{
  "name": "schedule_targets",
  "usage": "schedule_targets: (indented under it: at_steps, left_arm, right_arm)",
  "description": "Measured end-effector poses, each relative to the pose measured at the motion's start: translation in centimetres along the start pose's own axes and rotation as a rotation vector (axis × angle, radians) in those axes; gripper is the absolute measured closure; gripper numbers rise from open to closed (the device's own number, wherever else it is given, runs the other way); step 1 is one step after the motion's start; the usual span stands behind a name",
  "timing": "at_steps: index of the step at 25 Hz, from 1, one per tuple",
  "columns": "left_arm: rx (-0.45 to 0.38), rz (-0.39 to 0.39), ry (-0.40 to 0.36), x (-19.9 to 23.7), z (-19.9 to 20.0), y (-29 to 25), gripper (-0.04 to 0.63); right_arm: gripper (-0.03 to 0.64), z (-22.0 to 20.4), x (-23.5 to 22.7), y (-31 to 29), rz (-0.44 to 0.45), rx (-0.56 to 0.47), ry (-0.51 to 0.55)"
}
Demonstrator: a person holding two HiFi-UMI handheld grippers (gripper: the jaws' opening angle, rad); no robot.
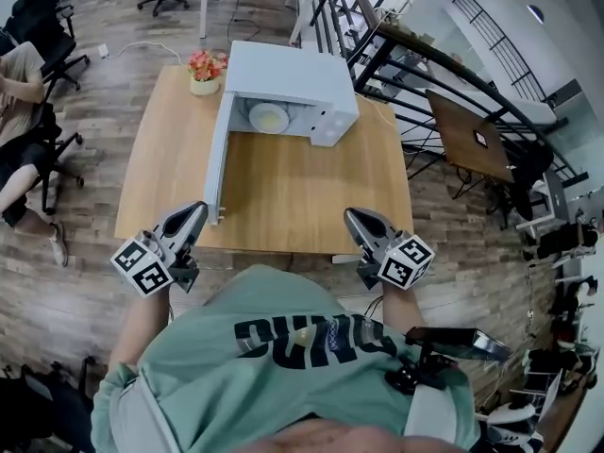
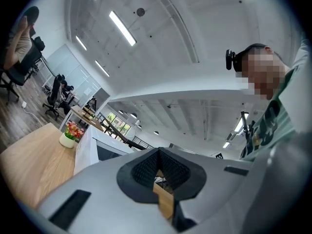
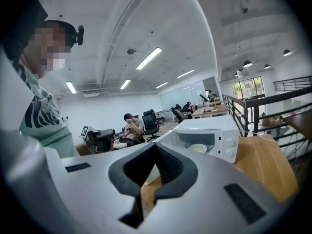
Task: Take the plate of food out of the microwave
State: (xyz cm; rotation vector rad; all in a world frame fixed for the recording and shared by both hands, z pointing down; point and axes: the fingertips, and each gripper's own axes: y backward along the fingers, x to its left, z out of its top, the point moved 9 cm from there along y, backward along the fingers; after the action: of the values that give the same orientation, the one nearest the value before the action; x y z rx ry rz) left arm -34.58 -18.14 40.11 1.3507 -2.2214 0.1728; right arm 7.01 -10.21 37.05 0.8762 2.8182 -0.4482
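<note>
Open-plan office, wood floor, one pale wooden desk (image 1: 283,196) in front of the person.

- One white microwave (image 1: 283,78) at the far side of the desk, its door (image 1: 217,159) swung wide open toward the left.
- One plate (image 1: 269,118) sits inside the cavity, on its floor, with a pale yellowish mound of food on it. What the food is cannot be made out.
- One small pot of flowers (image 1: 206,72) just beside the microwave's left rear corner.
- Two grippers, both at the near edge of the desk and well apart from the microwave. Left gripper (image 1: 198,209): fingers together, nothing between them. Right gripper (image 1: 352,216): fingers together, likewise empty.

Handling, as judged: the plate looks stiff and smooth, probably ceramic, so breakable and slick at the rim. Moderate weight with the food on it. The load may slide if the plate tips.

Best hold is the near rim, pinched top and bottom, one gripper at each side if both fit through the opening. Keep it level and draw it straight out, minding the open door on the left.
</note>
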Motion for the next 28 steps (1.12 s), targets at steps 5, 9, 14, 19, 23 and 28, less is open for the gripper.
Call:
schedule_targets:
  at_steps: [5, 9, 14, 19, 23, 28]
  left_arm:
    - [0.032, 0.010, -0.017, -1.1, -1.6, -4.9, 0.598]
    - [0.050, 0.048, -0.066, -3.3, -4.2, -11.1, 0.598]
    - [0.020, 0.249, -0.061, -5.5, -8.8, -19.6, 0.598]
    - [0.051, 0.424, -0.067, -6.7, -11.2, -25.0, 0.598]
    - [0.092, 0.469, -0.034, -6.6, -13.3, -25.9, 0.598]
    - [0.099, 0.466, 0.018, -3.7, -14.3, -24.8, 0.598]
  right_arm:
    - [0.613, -0.9, -5.4, -0.4, 0.058, -0.006, -0.024]
    - [0.614, -1.4, -12.6, -0.4, 0.149, -0.013, -0.027]
    - [0.613, -0.4, -22.9, -0.8, 0.300, 0.015, -0.059]
    - [0.613, 0.7, -28.8, -3.1, 0.443, 0.071, -0.049]
    - [0.613, -0.8, -29.7, -6.0, 0.491, 0.108, -0.096]
    - [0.614, -2.6, -27.7, -10.6, 0.494, 0.169, -0.094]
